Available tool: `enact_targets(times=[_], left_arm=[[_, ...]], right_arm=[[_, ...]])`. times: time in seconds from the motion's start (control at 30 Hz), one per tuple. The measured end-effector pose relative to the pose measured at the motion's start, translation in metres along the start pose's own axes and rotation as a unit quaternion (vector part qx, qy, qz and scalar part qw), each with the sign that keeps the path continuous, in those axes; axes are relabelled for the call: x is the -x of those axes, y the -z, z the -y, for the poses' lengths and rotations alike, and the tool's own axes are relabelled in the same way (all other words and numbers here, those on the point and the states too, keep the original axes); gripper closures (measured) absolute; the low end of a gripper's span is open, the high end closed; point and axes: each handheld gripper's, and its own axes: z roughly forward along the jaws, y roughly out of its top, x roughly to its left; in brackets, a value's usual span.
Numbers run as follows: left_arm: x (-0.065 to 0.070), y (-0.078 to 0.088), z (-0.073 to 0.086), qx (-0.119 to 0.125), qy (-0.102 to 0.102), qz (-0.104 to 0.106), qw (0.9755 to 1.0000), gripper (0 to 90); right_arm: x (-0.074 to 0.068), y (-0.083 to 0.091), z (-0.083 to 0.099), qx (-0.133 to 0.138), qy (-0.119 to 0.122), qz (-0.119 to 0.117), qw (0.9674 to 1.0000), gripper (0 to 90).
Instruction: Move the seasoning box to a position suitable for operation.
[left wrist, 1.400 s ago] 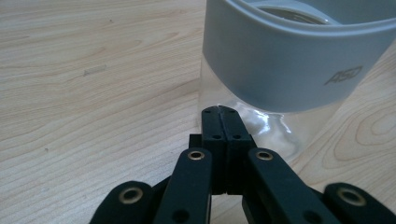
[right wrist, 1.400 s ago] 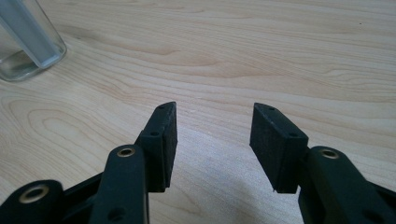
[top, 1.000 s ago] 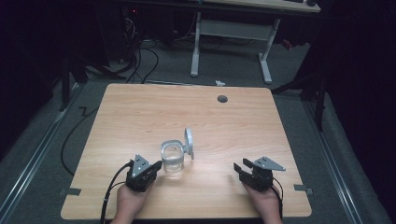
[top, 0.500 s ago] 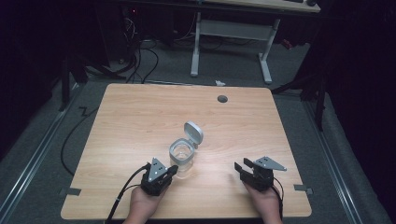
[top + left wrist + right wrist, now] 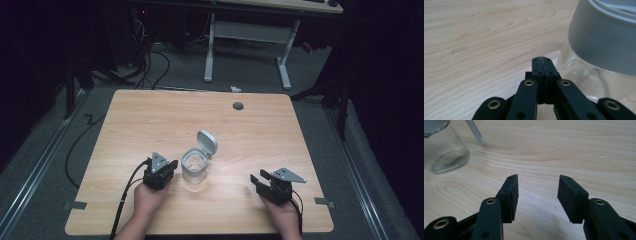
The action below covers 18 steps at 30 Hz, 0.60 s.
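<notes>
Jar (image 5: 194, 166) upright with lid flipped open, just right of closed left gripper (image 5: 165, 169); open right gripper (image 5: 262, 181) well apart on surface (image 5: 280, 125).

dark room, grey floor (image 5: 45, 165), cables (image 5: 150, 60), white desk legs (image 5: 247, 47) behind wood table (image 5: 150, 120)

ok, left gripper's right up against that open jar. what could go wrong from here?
1. The left gripper sits shut beside the glass jar, fingers closed on nothing. A sideways nudge could slide or tip the jar.
2. The hinged lid stands open on the far side, making the jar top-heavy that way and easy to snag.
3. The right gripper is open and well away from the jar, so nothing steadies it.
</notes>
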Motion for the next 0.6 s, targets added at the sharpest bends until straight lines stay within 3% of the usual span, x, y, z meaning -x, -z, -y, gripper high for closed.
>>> enact_targets(times=[0.3, 0.6], left_arm=[[0.009, 0.004, 0.003, -0.004, 0.008, 0.016, 0.9998, 90.0], [0.021, 0.018, 0.01, -0.007, 0.002, 0.034, 0.9994, 90.0]], right_arm=[[-0.001, -0.001, 0.001, -0.005, 0.005, 0.001, 1.0, 50.4], [-0.002, -0.001, 0.001, -0.005, 0.008, 0.004, 0.9999, 50.9]])
